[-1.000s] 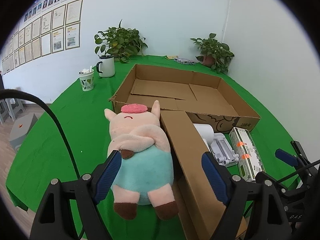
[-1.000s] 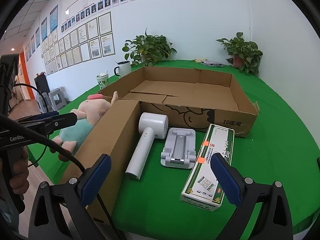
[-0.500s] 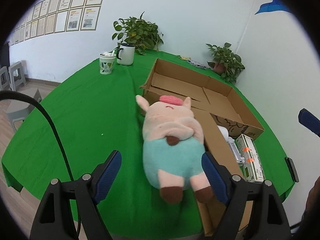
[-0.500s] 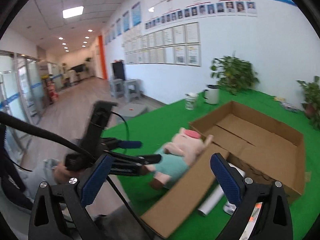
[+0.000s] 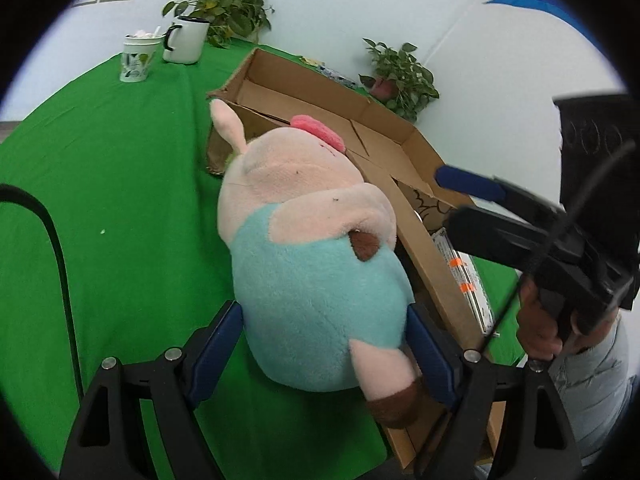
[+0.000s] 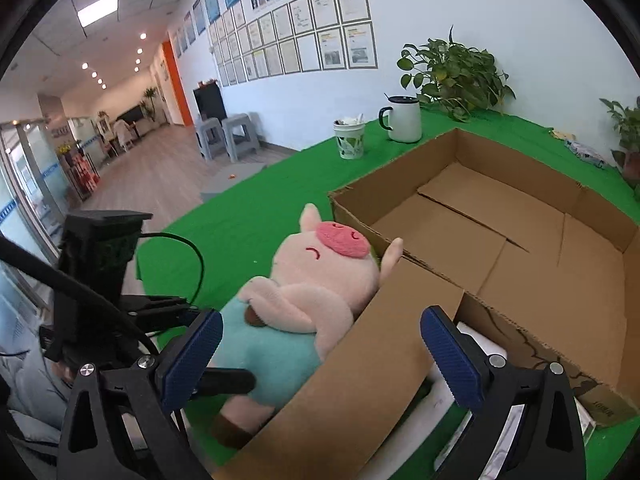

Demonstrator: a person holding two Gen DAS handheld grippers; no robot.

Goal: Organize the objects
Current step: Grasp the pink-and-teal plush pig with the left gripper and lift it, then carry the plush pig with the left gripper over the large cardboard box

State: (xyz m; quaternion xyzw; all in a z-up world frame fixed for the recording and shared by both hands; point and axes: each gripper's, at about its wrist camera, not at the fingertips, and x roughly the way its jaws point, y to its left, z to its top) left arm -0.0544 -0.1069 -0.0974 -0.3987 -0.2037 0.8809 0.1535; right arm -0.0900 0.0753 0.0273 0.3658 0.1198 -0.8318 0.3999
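Fuzzy rounded plush pig point(image 5: 316, 264)

Bright, even ceiling light, sharp focus, heavy fisheye bending and black corner vignetting.

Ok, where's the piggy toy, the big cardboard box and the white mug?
piggy toy point(image 5: 316, 280), left wrist view, on its blue belly.
big cardboard box point(image 6: 508, 216), right wrist view, on its bare inside floor.
white mug point(image 6: 405, 120), right wrist view, on its side wall.
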